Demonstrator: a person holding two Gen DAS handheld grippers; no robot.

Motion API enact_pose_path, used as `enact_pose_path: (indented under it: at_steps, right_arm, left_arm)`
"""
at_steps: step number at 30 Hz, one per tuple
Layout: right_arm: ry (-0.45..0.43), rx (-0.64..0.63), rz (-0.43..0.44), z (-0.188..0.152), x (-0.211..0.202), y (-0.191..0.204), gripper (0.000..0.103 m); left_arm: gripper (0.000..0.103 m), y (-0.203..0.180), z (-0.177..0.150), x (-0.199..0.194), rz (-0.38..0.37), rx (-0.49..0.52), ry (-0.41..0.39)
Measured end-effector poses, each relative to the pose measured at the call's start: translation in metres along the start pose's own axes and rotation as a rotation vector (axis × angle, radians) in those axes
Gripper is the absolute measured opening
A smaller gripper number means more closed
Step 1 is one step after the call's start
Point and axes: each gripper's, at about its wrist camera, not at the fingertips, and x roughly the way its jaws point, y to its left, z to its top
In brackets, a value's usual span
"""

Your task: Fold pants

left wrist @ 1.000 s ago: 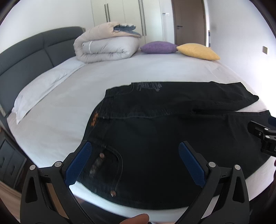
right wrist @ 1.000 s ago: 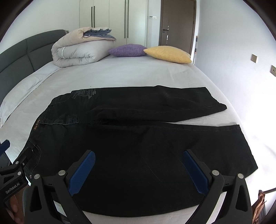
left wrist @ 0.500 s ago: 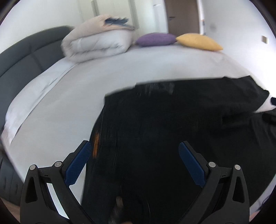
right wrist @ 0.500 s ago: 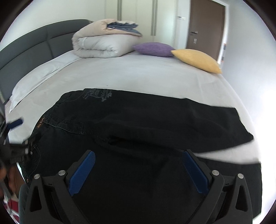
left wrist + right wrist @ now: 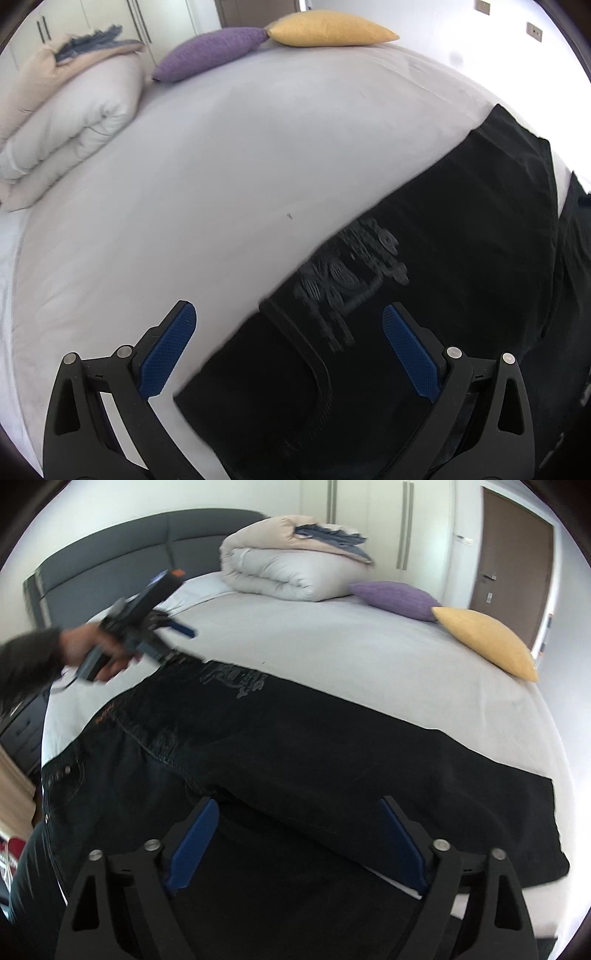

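Black jeans (image 5: 295, 746) lie spread flat on the white bed sheet (image 5: 332, 646), waist to the left, both legs running right. A grey print (image 5: 351, 273) marks the far hip. My left gripper (image 5: 290, 332) is open over the far waistband corner (image 5: 280, 314), one pad above the sheet, the other above the denim. In the right wrist view a hand (image 5: 99, 653) holds that left gripper (image 5: 184, 644) at the same corner. My right gripper (image 5: 297, 827) hangs over the gap between the two legs; its jaws are closing, wide apart, denim below them, nothing pinched.
A folded duvet (image 5: 288, 565) sits at the head of the bed by a purple pillow (image 5: 399, 594) and a yellow pillow (image 5: 487, 642). A dark grey headboard (image 5: 122, 554) lines the left. Wardrobe doors and a brown door (image 5: 513, 561) stand behind.
My left gripper has swept from the near pocket across the waist to the far waistband corner. The right gripper moved in over the legs and its jaws narrowed slightly.
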Motion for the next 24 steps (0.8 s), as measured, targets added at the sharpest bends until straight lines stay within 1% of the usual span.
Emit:
enact_pose_path:
  at_steps: [3,4,6,8,9,10,11,12,13,14,15,16,17,20,23,24]
  right_arm:
    - [0.015,-0.024,0.019,0.001,0.013,-0.003,0.085]
    - [0.022,-0.028,0.031,0.003,0.018,-0.004,0.082]
    - [0.032,-0.030,0.051,0.006,0.025,-0.005,0.079]
    - [0.034,-0.046,0.069,0.010,0.030,-0.005,0.077]
    - [0.034,-0.056,0.076,0.013,0.033,-0.004,0.073]
    - [0.036,-0.070,0.081,0.018,0.037,-0.004,0.071]
    - [0.038,-0.083,0.083,0.022,0.041,-0.004,0.070]
    - [0.038,-0.093,0.085,0.028,0.045,-0.004,0.070]
    - [0.036,-0.097,0.087,0.034,0.049,-0.005,0.070]
    - [0.034,-0.095,0.091,0.040,0.053,-0.006,0.069]
    - [0.034,-0.091,0.093,0.045,0.055,-0.007,0.069]
    - [0.033,-0.090,0.094,0.051,0.058,-0.008,0.069]
    - [0.029,-0.094,0.091,0.057,0.061,-0.009,0.069]
    - [0.020,-0.106,0.091,0.072,0.067,-0.009,0.067]
    - [0.012,-0.139,0.090,0.085,0.075,-0.005,0.067]
    - [0.014,-0.155,0.091,0.089,0.078,-0.003,0.067]
  left_arm:
    - [0.103,0.009,0.006,0.025,-0.036,0.019,0.069]
    - [0.103,0.011,0.007,0.036,-0.042,0.031,0.104]
    - [0.099,0.016,0.005,0.060,-0.031,0.051,0.185]
    - [0.092,0.022,0.004,0.072,-0.075,0.025,0.209]
    - [0.083,0.024,0.004,0.074,-0.102,0.010,0.202]
    - [0.069,0.024,0.005,0.075,-0.123,0.007,0.196]
    - [0.057,0.024,0.005,0.075,-0.142,0.009,0.195]
    - [0.050,0.023,0.007,0.074,-0.148,0.017,0.192]
    - [0.033,0.023,0.008,0.073,-0.147,0.022,0.190]
    - [0.023,0.022,0.010,0.071,-0.147,0.023,0.185]
    - [0.020,0.023,0.011,0.068,-0.125,0.026,0.171]
    - [0.014,0.021,0.010,0.066,-0.112,0.027,0.160]
    - [0.010,0.020,0.009,0.063,-0.091,0.029,0.144]
    - [0.008,0.009,0.004,0.044,-0.011,0.039,0.065]
    - [0.007,-0.007,-0.007,0.021,0.035,0.049,-0.023]
    - [0.007,-0.013,-0.011,0.016,0.065,0.066,-0.041]
